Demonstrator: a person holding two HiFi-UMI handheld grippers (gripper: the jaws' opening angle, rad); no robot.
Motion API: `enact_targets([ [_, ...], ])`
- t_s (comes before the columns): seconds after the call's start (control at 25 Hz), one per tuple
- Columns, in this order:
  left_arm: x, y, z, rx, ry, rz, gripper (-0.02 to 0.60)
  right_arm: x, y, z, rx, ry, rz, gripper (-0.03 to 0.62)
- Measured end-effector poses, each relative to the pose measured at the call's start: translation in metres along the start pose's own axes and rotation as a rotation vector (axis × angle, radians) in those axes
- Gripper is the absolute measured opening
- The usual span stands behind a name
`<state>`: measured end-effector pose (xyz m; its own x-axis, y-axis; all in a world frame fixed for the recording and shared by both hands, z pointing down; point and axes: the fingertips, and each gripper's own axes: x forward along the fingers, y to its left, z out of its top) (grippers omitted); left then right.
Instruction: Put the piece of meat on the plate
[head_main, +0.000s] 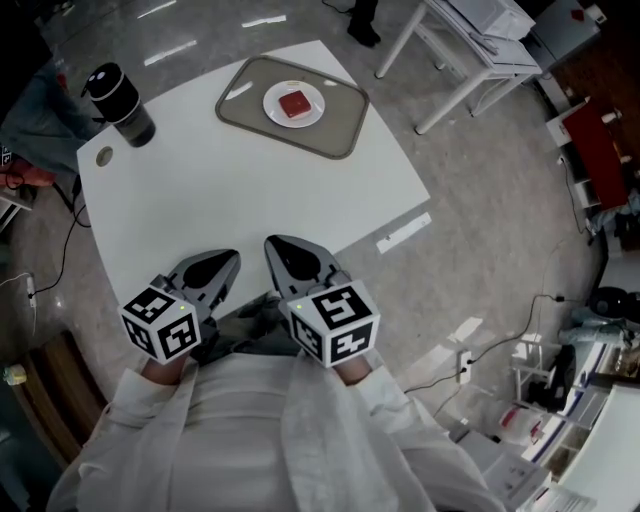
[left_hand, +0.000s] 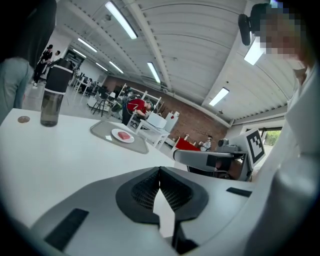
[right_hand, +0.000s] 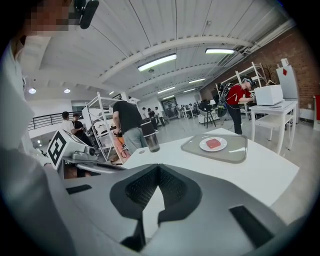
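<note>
Though the table (head_main: 250, 190) and tray (head_main: 340, 130) are seen from above in the head view alone, the left gripper (left_hand: 160, 172) and right gripper (right_hand: 159, 169) are shown by their own views pressed together, empty — well apart, the plate (head_main: 272, 104) is topped by the piece of meat (head_main: 294, 104).
</note>
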<state>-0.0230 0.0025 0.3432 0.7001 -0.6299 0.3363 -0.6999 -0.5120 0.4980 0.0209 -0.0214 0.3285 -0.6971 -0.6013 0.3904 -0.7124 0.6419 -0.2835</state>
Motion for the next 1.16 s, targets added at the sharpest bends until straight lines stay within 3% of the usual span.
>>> enact_targets([
  [0.48, 0.005, 0.006, 0.006, 0.002, 0.0, 0.015, 0.009, 0.008, 0.007, 0.008, -0.04, 0.004, 0.052, 0.015],
  [1.16, 0.013, 0.018, 0.047, 0.072, -0.045, 0.032, 0.01, 0.01, -0.018, 0.039, -0.064, -0.034, 0.008, 0.015],
])
